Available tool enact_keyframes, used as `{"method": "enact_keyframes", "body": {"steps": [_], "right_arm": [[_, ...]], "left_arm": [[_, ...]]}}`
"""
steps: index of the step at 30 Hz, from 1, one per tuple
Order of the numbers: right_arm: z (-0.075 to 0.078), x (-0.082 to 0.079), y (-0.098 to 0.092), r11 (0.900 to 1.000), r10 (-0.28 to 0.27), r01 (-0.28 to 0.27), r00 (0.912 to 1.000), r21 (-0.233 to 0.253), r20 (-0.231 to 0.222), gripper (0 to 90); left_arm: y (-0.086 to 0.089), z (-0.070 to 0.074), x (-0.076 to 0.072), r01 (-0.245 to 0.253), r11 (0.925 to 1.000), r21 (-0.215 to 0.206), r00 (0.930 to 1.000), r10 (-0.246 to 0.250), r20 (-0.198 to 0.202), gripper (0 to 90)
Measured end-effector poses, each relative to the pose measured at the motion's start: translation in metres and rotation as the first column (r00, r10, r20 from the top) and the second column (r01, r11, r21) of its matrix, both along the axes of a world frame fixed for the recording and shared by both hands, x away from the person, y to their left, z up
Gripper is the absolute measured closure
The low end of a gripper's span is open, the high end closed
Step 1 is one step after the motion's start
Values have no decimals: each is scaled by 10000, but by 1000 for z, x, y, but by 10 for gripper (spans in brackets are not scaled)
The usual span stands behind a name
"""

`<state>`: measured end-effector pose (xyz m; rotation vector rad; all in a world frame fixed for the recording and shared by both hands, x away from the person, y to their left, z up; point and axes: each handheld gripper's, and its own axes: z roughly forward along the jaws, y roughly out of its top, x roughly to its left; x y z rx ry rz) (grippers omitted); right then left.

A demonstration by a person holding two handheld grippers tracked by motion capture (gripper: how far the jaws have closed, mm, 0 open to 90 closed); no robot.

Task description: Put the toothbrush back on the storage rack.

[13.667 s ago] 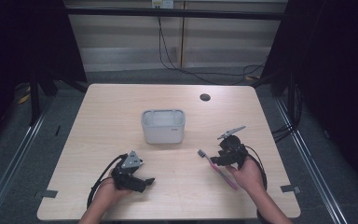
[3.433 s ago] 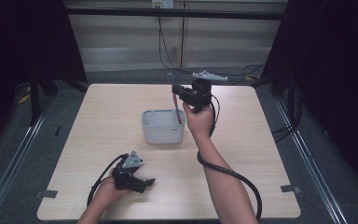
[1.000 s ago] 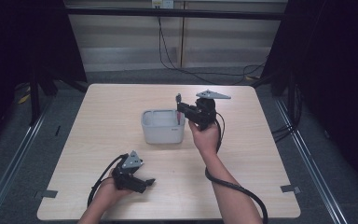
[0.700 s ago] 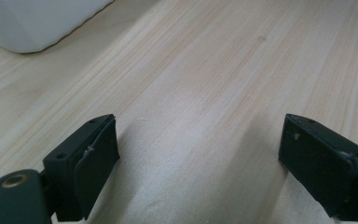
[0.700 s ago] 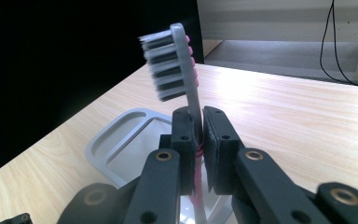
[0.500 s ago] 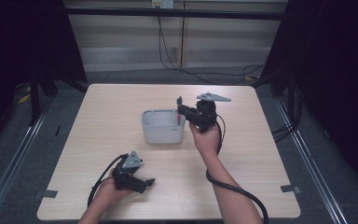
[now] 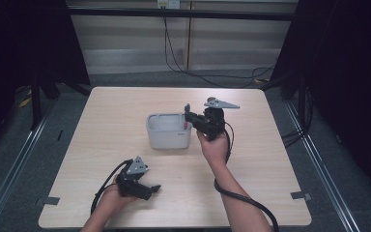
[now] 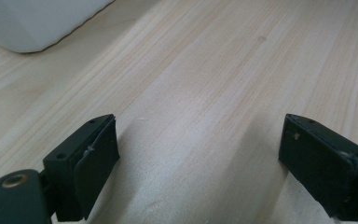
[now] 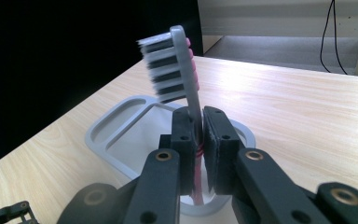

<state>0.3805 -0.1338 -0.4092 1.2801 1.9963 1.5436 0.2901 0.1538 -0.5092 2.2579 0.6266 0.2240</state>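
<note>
Toothbrush (image 9: 182, 74) stands clamped upright in the right gripper (image 9: 199, 135) above the grey holder (image 7: 169, 131); left gripper (image 8: 200, 163) rests wide apart.

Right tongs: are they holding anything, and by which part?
Yes. The right tongs are shut on a toothbrush, gripping its handle just below the bristle head, with the head sticking up above the grey holder.

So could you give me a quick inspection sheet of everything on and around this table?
Surface: pale wooden table, bare apart from the items below.
Job's things: toothbrush, bristle head up; grey holder mid-table.
Clutter: nothing seen.
Grippers: right gripper shut on the toothbrush neck, over the holder's round slot; left gripper open, resting on the table.
Cables: black cable along the right forearm; wires on the floor behind.
Surroundings: dark curtains, grey floor.
</note>
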Motion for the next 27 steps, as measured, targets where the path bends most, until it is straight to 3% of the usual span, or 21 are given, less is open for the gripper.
{"method": "enact_keyframes", "body": {"steps": [27], "right_arm": [[-4,-6,-3,9999,28,-27,10000,-106,23,828]], "left_arm": [[0,0,0,-39,10000,16,10000,39,19,114]]}}
